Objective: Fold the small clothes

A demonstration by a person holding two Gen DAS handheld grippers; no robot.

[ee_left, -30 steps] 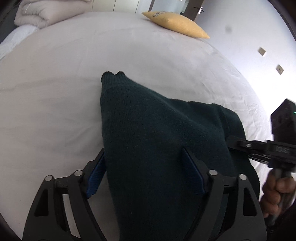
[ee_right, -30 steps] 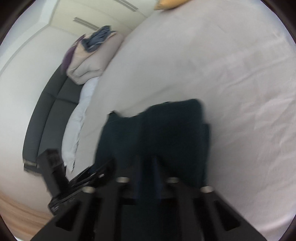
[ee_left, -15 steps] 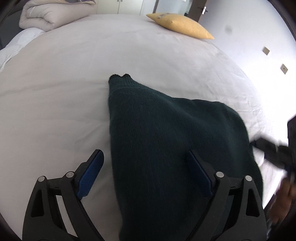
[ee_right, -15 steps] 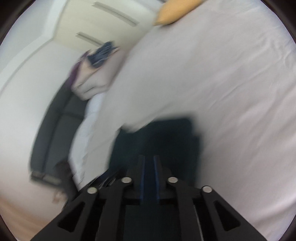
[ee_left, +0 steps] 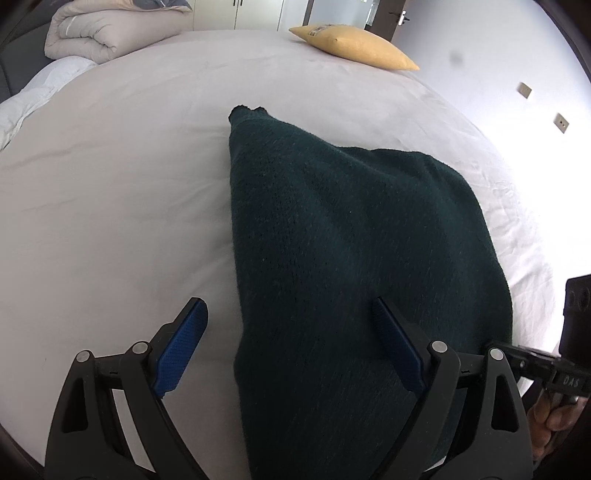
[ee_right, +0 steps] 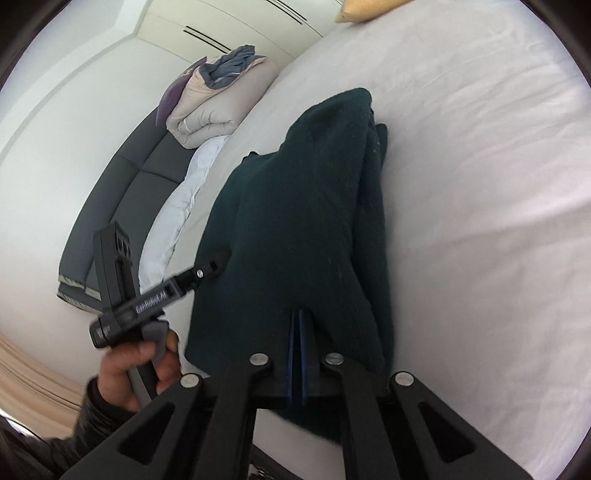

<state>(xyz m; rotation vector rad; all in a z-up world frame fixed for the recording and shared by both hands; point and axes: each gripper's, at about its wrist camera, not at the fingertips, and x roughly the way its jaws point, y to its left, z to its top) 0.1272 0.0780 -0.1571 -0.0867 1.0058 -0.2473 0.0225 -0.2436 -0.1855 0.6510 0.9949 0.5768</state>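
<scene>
Looking along two black gripper arms toward a big bed with a white sheet (ee_right: 480, 184). Right gripper (ee_right: 298, 325) shut tight, blue pads pressed flat together, over the near part of a dark green knitted sweater (ee_right: 306, 206); hard to tell if any cloth is caught between them. Sweater folded into a long thick bundle, lying on the sheet. At the left, a hand (ee_right: 136, 373) holding the left gripper (ee_right: 218, 260), its tip right at the sweater's edge. Farther back, a rolled beige duvet (ee_right: 221, 107) with blue-grey cloth on top, a dark grey sofa (ee_right: 122, 192), and a yellow pillow (ee_right: 369, 7) at the top.
</scene>
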